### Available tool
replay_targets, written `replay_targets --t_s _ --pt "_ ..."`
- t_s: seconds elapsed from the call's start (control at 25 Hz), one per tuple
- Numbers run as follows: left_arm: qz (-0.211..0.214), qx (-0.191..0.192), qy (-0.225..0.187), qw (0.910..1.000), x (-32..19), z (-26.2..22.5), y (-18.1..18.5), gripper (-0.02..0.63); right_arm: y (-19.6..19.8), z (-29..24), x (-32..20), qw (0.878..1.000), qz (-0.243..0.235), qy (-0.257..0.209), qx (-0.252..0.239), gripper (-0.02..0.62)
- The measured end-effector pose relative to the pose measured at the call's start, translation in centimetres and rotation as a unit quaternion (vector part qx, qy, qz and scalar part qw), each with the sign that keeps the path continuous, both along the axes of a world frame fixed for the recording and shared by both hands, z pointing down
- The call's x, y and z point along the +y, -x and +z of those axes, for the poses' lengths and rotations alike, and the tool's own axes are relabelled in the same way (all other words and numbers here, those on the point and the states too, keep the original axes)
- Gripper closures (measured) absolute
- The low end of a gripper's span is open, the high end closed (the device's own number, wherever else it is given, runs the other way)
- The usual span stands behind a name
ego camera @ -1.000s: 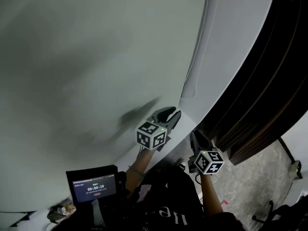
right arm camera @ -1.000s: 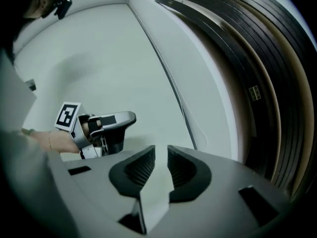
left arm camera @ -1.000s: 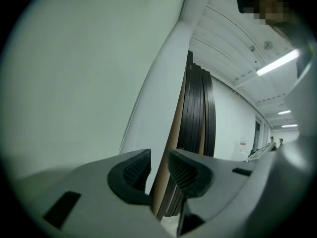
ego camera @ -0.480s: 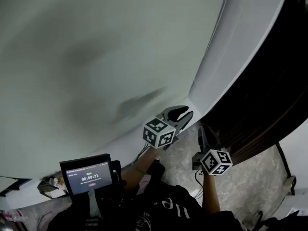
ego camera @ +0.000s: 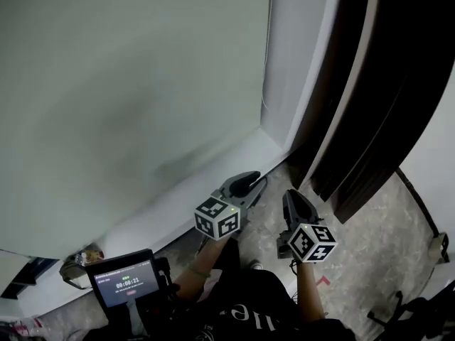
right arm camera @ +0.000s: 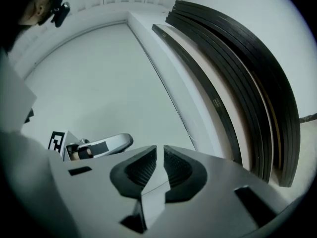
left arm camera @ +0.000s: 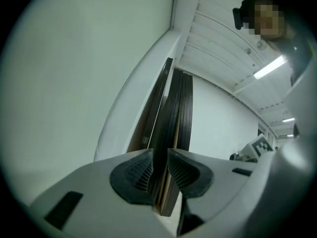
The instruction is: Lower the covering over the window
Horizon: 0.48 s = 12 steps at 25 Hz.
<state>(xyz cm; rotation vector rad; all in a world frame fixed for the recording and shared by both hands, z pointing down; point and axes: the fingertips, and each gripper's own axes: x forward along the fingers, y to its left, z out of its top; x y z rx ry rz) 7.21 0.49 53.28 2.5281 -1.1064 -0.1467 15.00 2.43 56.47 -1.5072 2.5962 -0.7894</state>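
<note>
The left gripper (ego camera: 254, 182) is pointing level, its jaws standing slightly apart and gripping nothing (only the dark boards (left arm camera: 173, 113) are showing through the gap). Just beside it, the right gripper (ego camera: 291, 199) is tilting a little downward. Its jaws have just been closing, with a thin slit between them and nothing lying in it. Both are hanging above the speckled floor (ego camera: 384, 226). Ahead of them, the pale blind (ego camera: 128, 84) is filling its white frame (ego camera: 291, 62) and reaching down to the white ledge (ego camera: 263, 148) at the bottom; neither gripper is touching it. To the right of the frame, the dark boards are standing stacked against the wall. A small screen (ego camera: 128, 283) is glowing at the person's left side.
</note>
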Motion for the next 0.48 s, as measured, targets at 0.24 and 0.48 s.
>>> replay_targets --t_s 0.24,0.48 --pt "-0.024 -0.001 0.006 0.9997 8.2 0.1 -2.4 0.515 -2.2 -0.5 6.8 1.000 -0.024 -0.015 -0.012 0.546" --pt "-0.045 -0.011 -0.010 0.9989 16.1 -1.3 -4.7 0.515 -4.0 -2.3 13.6 0.998 -0.053 -0.042 0.002 0.546"
